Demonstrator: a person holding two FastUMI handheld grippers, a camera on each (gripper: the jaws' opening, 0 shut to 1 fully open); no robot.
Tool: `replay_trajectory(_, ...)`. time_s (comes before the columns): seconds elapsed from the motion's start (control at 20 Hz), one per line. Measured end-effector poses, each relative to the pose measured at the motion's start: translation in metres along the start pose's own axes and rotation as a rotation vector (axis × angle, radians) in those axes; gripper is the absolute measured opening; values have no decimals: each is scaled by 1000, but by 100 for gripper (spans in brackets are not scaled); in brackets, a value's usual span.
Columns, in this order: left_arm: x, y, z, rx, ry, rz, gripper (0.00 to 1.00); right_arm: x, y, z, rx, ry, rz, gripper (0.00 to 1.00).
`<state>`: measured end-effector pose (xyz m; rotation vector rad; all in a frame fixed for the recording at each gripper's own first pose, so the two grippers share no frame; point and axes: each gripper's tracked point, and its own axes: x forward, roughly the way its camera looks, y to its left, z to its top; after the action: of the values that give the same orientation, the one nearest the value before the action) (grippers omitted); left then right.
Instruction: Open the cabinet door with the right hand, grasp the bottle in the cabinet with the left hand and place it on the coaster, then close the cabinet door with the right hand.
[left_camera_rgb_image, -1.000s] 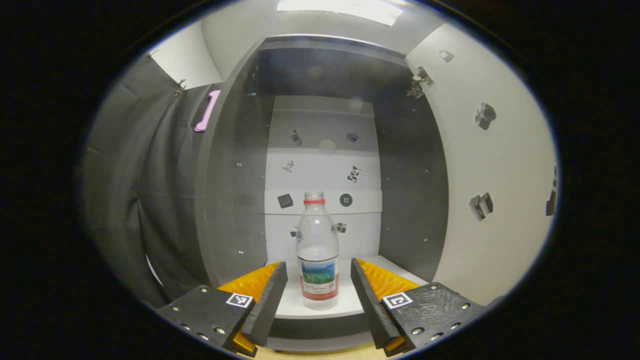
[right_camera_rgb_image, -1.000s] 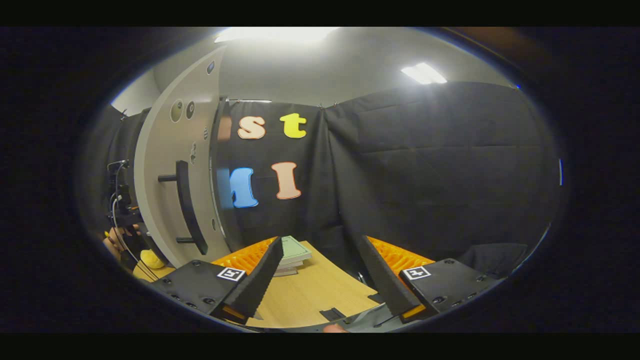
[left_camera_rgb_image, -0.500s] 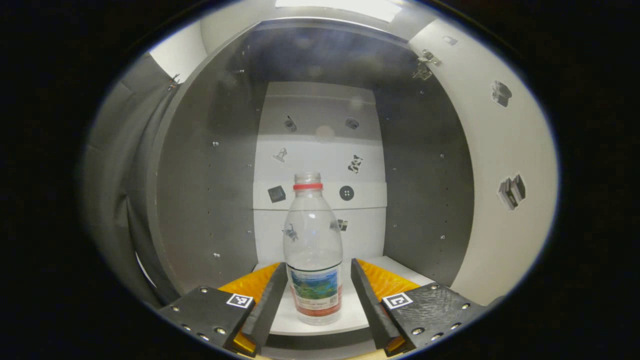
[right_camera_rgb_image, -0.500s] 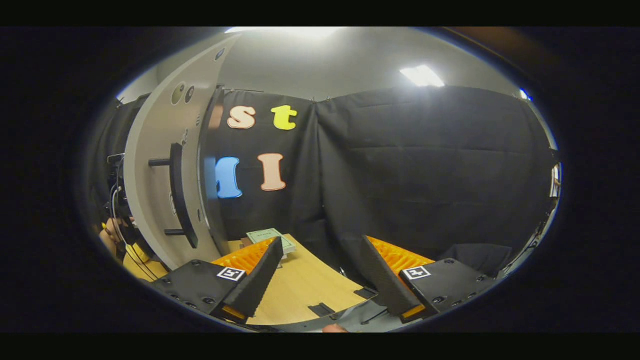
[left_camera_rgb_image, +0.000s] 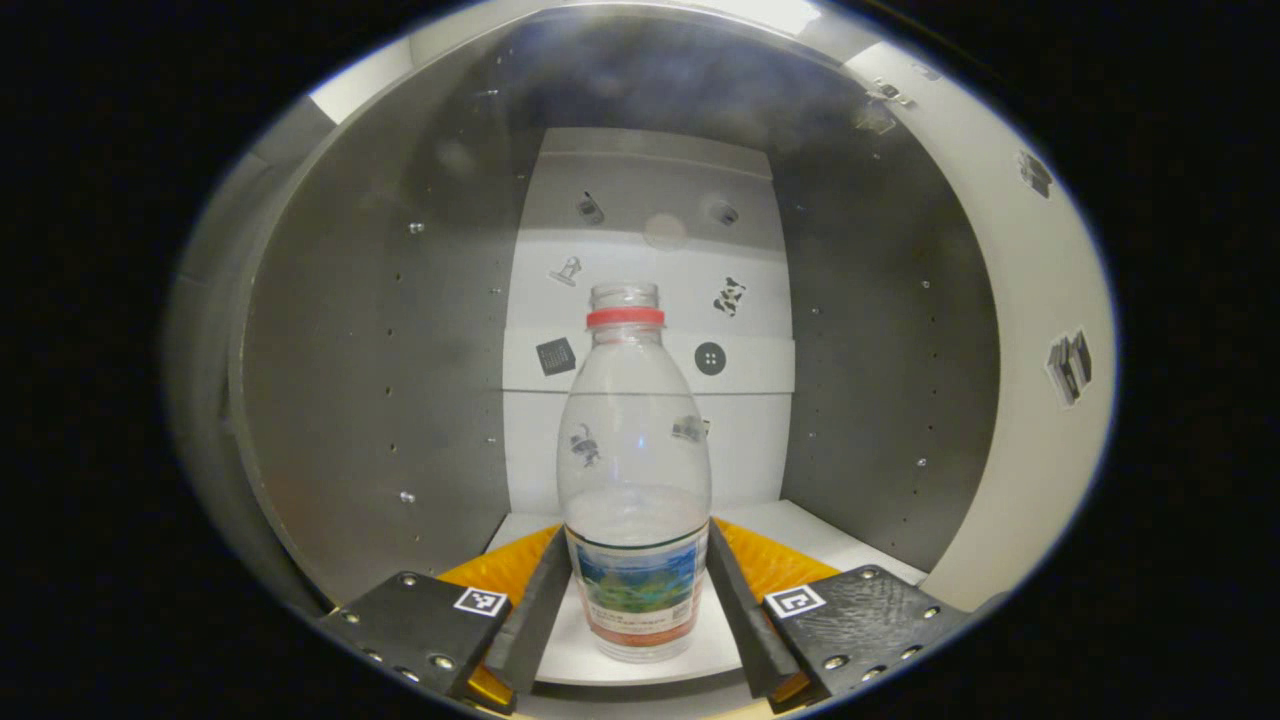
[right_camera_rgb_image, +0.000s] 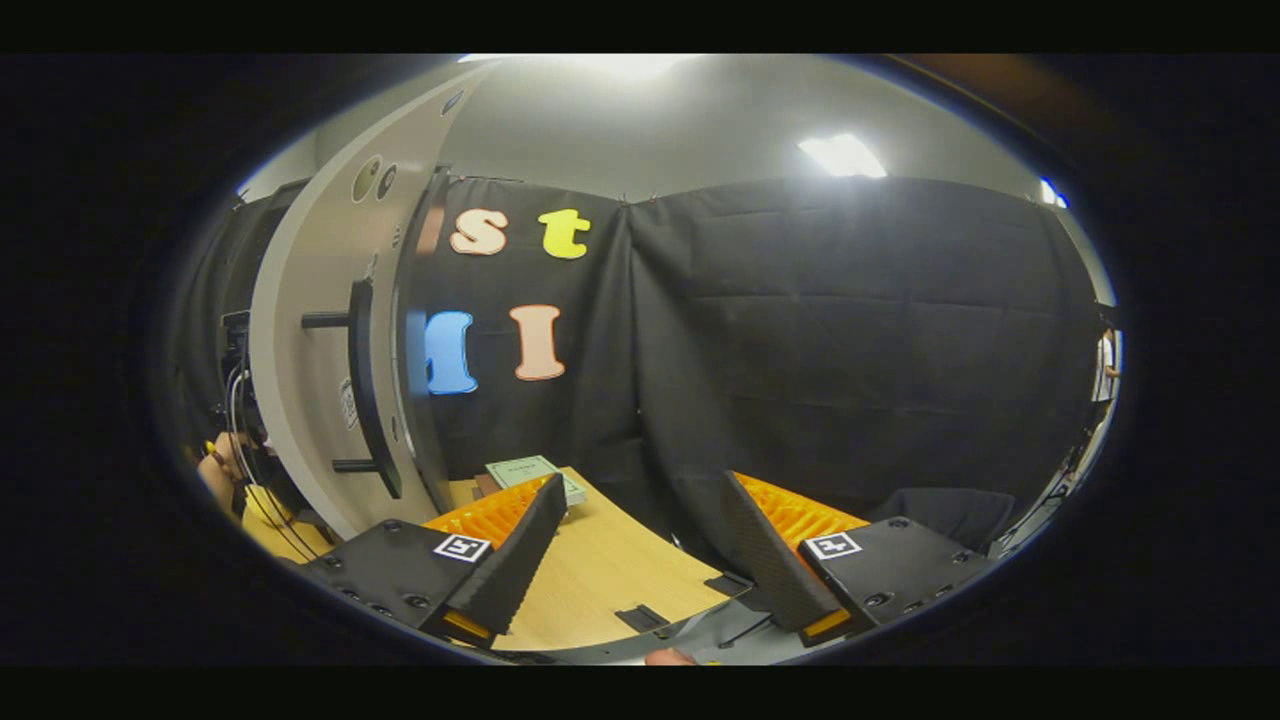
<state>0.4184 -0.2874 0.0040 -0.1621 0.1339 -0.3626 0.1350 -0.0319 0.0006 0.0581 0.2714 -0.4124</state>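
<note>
Over the last second I had pushed my left gripper (left_camera_rgb_image: 638, 590) deeper into the cabinet (left_camera_rgb_image: 380, 350), and the bottle (left_camera_rgb_image: 636, 480) had grown from a small shape ahead of the fingers to one standing right between them. That told me the reach was all but done and the grasp was the step in hand. The fingers sat on either side of the labelled lower body, very close to it or just touching. They looked parted about as wide as the bottle, and I could not tell whether either pressed on it.

The cabinet held the one bottle, upright on the white shelf (left_camera_rgb_image: 800, 525) near its front edge. The bottle was clear, uncapped with a red ring at the neck, and looked empty or nearly so, so I judged it light and easy to tip.

My right gripper (right_camera_rgb_image: 640, 555) hung wide open with nothing in it, over the wooden table (right_camera_rgb_image: 600, 580). The door (right_camera_rgb_image: 320, 330) stood swung open at the left with its dark bar handle (right_camera_rgb_image: 362, 390) facing me, little changed. A greenish book (right_camera_rgb_image: 525, 470) lay farther along the table.
</note>
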Motion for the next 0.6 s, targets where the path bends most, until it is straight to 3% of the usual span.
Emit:
replay_trajectory(0.05, -3, 2, -1, -2, 0, 0, 74, 2, 1, -1, 0, 0, 2, 98)
replay_trajectory(0.15, -13, 4, 5, -2, -8, 5, 70, 4, 5, -2, 4, 0, 18, 98)
replay_trajectory(0.35, -48, 12, 27, -12, -50, 17, 70, 9, 12, -3, 14, -7, 67, 99)
replay_trajectory(0.45, -70, 16, 32, -22, -70, 30, 70, 11, 13, -5, 18, -8, 94, 93)
replay_trajectory(0.55, -91, 23, 37, -33, -73, 46, 70, 12, 14, -5, 28, -12, 124, 98)
replay_trajectory(0.6, -103, 27, 37, -33, -72, 56, 70, 13, 14, -6, 34, -14, 140, 94)
